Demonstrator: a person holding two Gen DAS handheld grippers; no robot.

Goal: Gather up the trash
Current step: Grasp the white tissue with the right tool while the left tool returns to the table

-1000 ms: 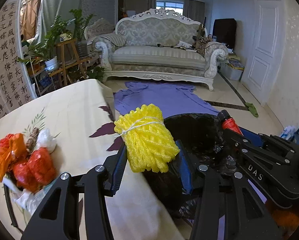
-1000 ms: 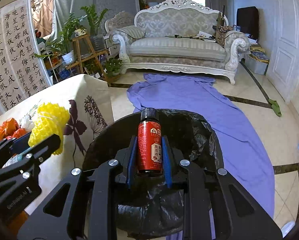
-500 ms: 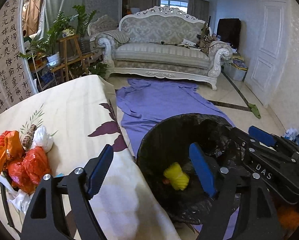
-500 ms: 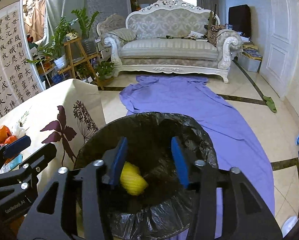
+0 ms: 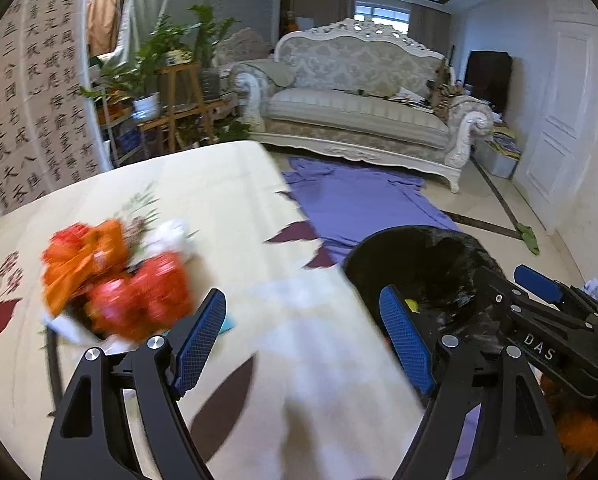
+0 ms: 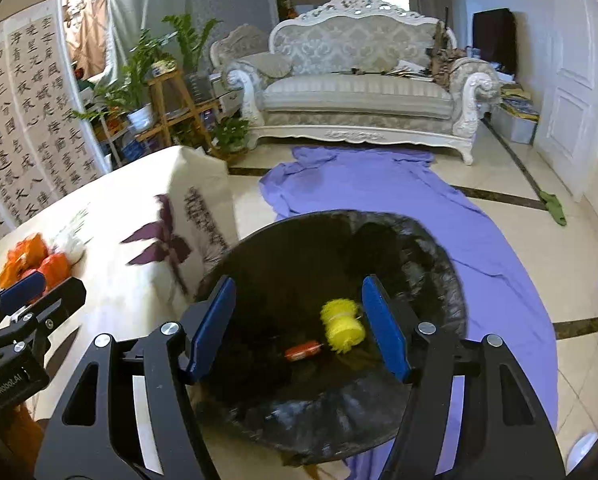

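A black-lined trash bin (image 6: 439, 264) stands on the floor beside the table; it also shows in the left wrist view (image 5: 427, 256). Inside it lie a yellow foam net (image 6: 342, 322) and a small red bottle (image 6: 303, 351). My right gripper (image 6: 299, 326) is open and empty above the bin. My left gripper (image 5: 305, 338) is open and empty over the table's edge. A pile of orange and red wrappers with white paper (image 5: 115, 280) lies on the table left of it, also in the right wrist view (image 6: 39, 260).
The table has a cream floral cloth (image 5: 219, 200). A purple sheet (image 6: 399, 192) lies on the floor behind the bin. A white sofa (image 6: 359, 92) and plant stands (image 6: 163, 100) stand further back. A white door (image 5: 559, 120) is at right.
Both grippers opened and dropped the yellow foam net and the red bottle into the bin. My left gripper has since swung left, back over the table toward the wrapper pile.
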